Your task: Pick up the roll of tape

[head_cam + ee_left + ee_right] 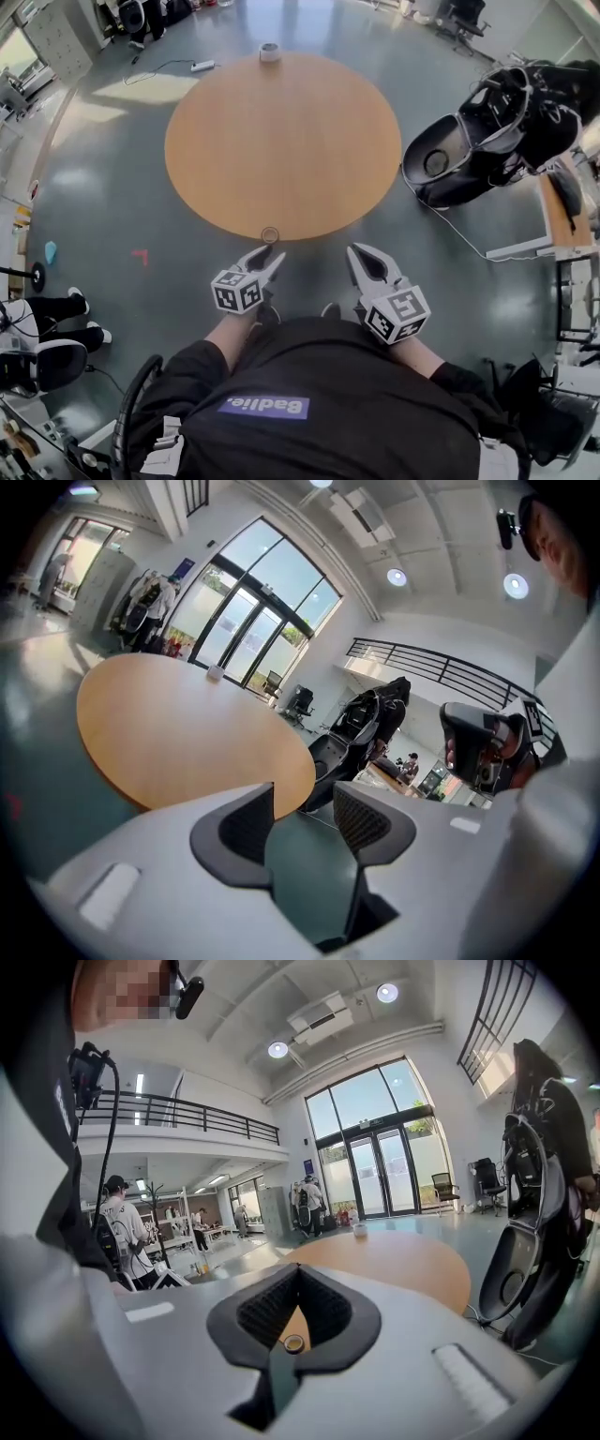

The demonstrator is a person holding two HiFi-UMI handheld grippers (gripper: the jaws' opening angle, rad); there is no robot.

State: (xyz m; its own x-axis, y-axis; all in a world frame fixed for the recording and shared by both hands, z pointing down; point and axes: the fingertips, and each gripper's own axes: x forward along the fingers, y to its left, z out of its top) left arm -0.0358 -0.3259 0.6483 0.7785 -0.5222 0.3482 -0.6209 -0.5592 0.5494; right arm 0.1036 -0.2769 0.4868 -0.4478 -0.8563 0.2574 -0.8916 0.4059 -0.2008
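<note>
The roll of tape [270, 235] is a small clear ring lying flat at the near edge of the round wooden table [281, 141]. My left gripper [269, 260] hovers just short of it and a little to the left. Its jaws stand open in the left gripper view [305, 794], with only floor and table edge between them. My right gripper [361, 255] is off the table's edge to the right, its jaws shut tip to tip [298, 1271] on nothing. The tape [293, 1342] shows through the gap behind those tips.
A small white cup-like object [269, 52] stands at the table's far edge. A black seat-like rig [478, 141] stands at the right with a cable on the floor. A power strip [202, 66] lies beyond the table. A seated person's legs [56, 319] are at the left.
</note>
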